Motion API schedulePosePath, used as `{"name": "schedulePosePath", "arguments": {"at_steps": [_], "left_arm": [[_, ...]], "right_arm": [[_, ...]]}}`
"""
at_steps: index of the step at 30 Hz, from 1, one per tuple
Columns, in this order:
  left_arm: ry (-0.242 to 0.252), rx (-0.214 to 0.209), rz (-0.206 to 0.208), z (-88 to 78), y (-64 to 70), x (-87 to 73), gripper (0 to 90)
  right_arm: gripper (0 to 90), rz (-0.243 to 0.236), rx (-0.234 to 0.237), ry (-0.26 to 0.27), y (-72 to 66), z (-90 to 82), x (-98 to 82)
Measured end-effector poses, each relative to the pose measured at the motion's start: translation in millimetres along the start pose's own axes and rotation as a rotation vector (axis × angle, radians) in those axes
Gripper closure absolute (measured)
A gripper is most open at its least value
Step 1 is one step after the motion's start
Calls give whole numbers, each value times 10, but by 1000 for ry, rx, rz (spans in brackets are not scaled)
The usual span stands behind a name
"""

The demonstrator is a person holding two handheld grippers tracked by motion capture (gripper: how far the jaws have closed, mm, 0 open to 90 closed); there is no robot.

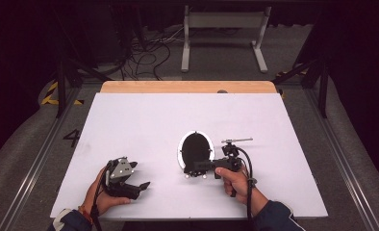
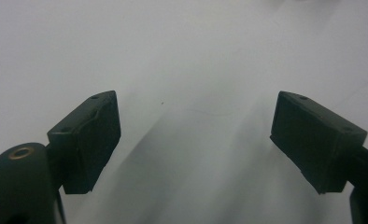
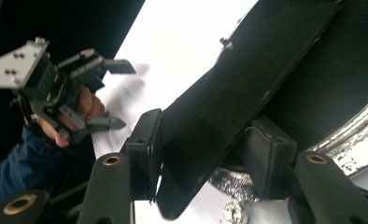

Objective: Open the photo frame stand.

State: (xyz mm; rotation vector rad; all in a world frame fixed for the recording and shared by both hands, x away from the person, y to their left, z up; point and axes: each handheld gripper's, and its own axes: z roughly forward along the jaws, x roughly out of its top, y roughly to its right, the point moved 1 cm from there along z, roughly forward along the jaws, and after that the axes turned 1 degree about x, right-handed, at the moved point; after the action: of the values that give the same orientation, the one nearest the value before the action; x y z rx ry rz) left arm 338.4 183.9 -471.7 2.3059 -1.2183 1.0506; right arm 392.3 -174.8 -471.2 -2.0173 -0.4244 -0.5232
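A lab or test rig: white-topped table (image 1: 144,120), dark curtains, floor cables (image 1: 144,55), hazard tape (image 1: 50,94).

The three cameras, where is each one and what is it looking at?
High view: above the table's near side, looking forward and down; both hands show, left gripper and right gripper.
Left gripper view: rides the left gripper, facing bare table between open jaws.
Right gripper view: rides the right gripper, jaws around the black round thing's handle.
Shared: high and right gripper views both show the left gripper and the round thing.
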Motion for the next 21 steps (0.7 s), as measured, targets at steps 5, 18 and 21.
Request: {"name": "schedulePosePath", "arguments": {"at_steps": [5, 18, 21], "left_arm": [[16, -21, -16, 82, -58, 102, 167], [70, -120, -67, 401, -121, 514, 170], [71, -137, -55, 517, -128, 599, 169]], "right_arm": [[518, 16, -1, 22, 41, 25, 47], [551, -44, -32, 4, 35, 16, 77], [555, -75, -35, -6, 28, 2, 75]]}}
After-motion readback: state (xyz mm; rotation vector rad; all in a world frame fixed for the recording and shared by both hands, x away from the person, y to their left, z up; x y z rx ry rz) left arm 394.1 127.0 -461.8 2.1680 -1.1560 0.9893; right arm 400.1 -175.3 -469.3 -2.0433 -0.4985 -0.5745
